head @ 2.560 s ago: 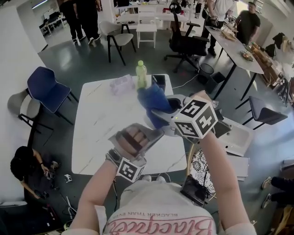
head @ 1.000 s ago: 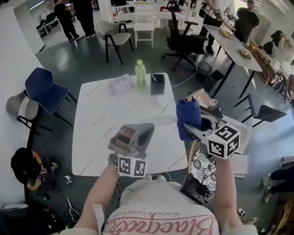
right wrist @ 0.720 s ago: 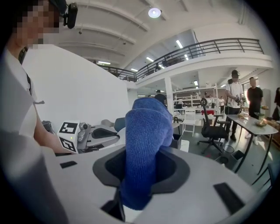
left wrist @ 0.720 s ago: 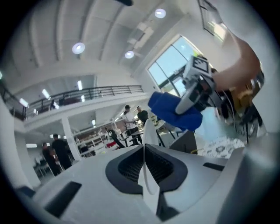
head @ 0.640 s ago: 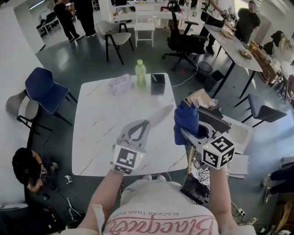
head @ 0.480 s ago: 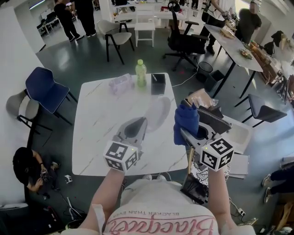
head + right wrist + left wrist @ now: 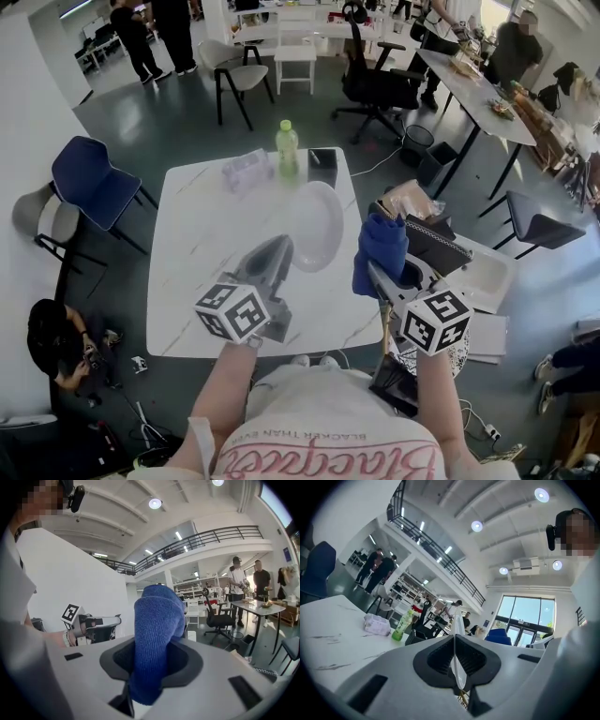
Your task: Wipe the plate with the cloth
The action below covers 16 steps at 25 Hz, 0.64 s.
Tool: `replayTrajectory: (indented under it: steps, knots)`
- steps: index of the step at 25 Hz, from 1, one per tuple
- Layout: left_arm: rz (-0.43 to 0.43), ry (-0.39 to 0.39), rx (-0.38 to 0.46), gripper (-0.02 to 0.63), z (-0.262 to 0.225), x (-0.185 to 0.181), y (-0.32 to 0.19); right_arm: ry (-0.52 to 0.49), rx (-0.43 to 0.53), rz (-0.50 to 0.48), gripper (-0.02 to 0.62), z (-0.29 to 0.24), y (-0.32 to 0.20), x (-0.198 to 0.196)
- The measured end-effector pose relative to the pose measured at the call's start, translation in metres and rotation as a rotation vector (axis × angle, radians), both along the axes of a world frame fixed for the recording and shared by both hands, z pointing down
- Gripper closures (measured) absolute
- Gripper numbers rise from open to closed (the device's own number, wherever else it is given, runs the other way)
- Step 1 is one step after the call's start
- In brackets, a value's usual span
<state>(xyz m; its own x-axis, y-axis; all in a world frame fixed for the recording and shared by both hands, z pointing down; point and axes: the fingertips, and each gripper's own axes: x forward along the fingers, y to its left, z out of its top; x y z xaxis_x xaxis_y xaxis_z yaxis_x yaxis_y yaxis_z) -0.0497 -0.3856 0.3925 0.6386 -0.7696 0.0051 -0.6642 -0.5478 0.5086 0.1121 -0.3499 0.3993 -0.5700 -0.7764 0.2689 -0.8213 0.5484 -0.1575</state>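
Observation:
A pale, see-through plate (image 7: 317,225) hangs over the white table (image 7: 202,244), its round face turned toward the head camera. My left gripper (image 7: 284,247) is shut on the plate's near rim. In the left gripper view the plate (image 7: 455,625) shows edge-on, pinched between the jaws of the left gripper (image 7: 456,641). A blue cloth (image 7: 380,248) bunches out of my right gripper (image 7: 375,272), just right of the plate and apart from it. In the right gripper view the cloth (image 7: 157,630) fills the jaws of the right gripper (image 7: 152,667), and the left gripper (image 7: 91,623) shows at the left.
On the table's far edge stand a green bottle (image 7: 287,148), a black box (image 7: 322,169) and a tissue pack (image 7: 247,169). A blue chair (image 7: 89,183) is at the left, and a person (image 7: 52,337) crouches on the floor. Bags and boxes (image 7: 417,211) lie at the right.
The left gripper has rolled about a quarter turn, swinging the plate from edge-on to face-on and slightly farther out. The right gripper with the cloth has barely moved; earlier the cloth was at the plate.

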Motion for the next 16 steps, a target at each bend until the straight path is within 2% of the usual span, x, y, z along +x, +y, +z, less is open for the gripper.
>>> replayTrajectory:
  steps: [16]
  knots:
    - [0.004, -0.014, -0.001, 0.595, 0.0001, 0.0088, 0.0051, -0.002, -0.009, 0.046, 0.476, 0.0057, 0.0021, 0.0011]
